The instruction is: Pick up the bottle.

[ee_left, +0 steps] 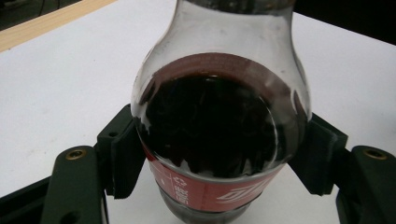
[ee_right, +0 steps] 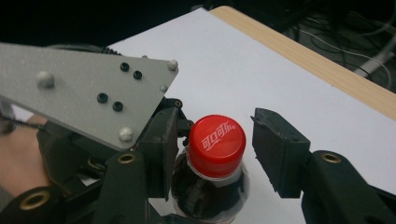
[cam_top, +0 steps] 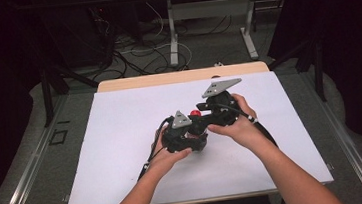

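Note:
A clear cola bottle (ee_left: 219, 126) with dark drink and a red label stands upright on the white table top (cam_top: 117, 138). My left gripper (ee_left: 224, 158) is shut on its body, with one pad (ee_left: 126, 149) pressed on each side. The bottle's red cap (ee_right: 217, 144) sits between the jaws of my right gripper (ee_right: 222, 151), which is open; a gap shows between the cap and the right-hand pad (ee_right: 280, 149). From above, both grippers meet at the cap (cam_top: 195, 113) in the middle of the table, left gripper (cam_top: 192, 131) low, right gripper (cam_top: 200, 111) higher.
The left gripper's grey plate (ee_right: 88, 93) lies close beside the right jaws. A wooden table edge (cam_top: 181, 76) runs along the far side. Beyond it are cables and the metal legs (cam_top: 173, 37) of another table on the floor.

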`<action>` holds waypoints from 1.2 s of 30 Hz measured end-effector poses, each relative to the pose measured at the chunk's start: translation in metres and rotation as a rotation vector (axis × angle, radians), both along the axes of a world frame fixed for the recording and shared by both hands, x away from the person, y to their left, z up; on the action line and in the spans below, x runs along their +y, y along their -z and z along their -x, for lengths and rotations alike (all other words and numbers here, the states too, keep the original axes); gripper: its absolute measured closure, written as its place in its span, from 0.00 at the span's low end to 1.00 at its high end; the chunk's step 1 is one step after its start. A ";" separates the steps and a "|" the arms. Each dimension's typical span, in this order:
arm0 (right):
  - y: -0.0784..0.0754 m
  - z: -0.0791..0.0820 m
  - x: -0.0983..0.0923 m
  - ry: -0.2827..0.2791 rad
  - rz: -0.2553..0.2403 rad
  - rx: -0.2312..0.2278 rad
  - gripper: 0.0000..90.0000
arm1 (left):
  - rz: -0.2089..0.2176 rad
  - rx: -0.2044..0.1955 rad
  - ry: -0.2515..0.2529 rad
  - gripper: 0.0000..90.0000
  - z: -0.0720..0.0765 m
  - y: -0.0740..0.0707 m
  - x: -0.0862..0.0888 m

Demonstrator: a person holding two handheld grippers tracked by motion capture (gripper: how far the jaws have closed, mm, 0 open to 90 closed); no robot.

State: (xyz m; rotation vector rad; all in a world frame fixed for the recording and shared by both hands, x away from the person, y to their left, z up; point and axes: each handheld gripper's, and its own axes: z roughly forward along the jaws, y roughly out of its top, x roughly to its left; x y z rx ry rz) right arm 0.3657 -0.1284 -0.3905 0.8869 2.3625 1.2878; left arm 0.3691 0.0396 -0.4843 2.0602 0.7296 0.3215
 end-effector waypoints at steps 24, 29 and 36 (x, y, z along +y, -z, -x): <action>-0.001 -0.012 -0.010 -0.223 0.053 -0.001 0.56 | 0.008 0.011 0.013 0.33 0.004 -0.001 0.001; 0.001 0.005 -0.005 -0.078 0.061 -0.041 0.58 | 0.005 0.011 -0.002 0.33 0.003 -0.002 0.004; 0.006 0.008 -0.002 -0.060 0.057 -0.079 0.62 | -0.016 0.015 0.007 0.33 0.003 -0.003 0.003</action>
